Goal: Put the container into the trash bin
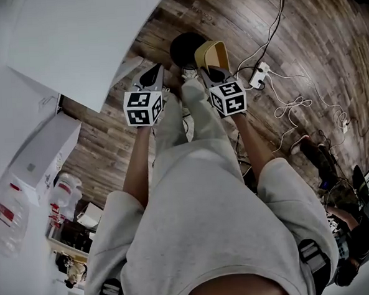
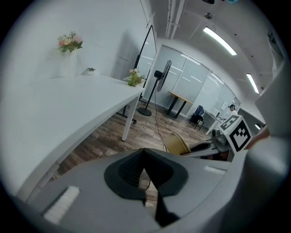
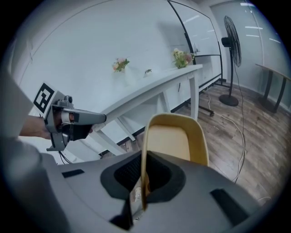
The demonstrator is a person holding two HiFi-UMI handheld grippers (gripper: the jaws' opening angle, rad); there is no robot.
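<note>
In the head view both grippers point down at the wooden floor in front of my legs. My right gripper [image 1: 203, 71] is shut on the rim of a tan open container [image 1: 211, 52], which hangs just beside a round black trash bin [image 1: 183, 47]. In the right gripper view the container [image 3: 175, 139] stands upright between the jaws of the right gripper [image 3: 142, 182], its thin wall pinched. My left gripper [image 1: 153, 69] is shut with nothing in it, level with the right one and a little to its left. The left gripper view shows its jaws meeting [image 2: 144, 157] and the container [image 2: 176, 144] off to the right.
A white table [image 1: 72, 38] runs along the left. A power strip [image 1: 259, 75] and loose cables lie on the floor to the right of the bin. A standing fan [image 3: 231, 50] is further off. Water bottles [image 1: 62, 188] and a white box [image 1: 41, 152] sit at the left.
</note>
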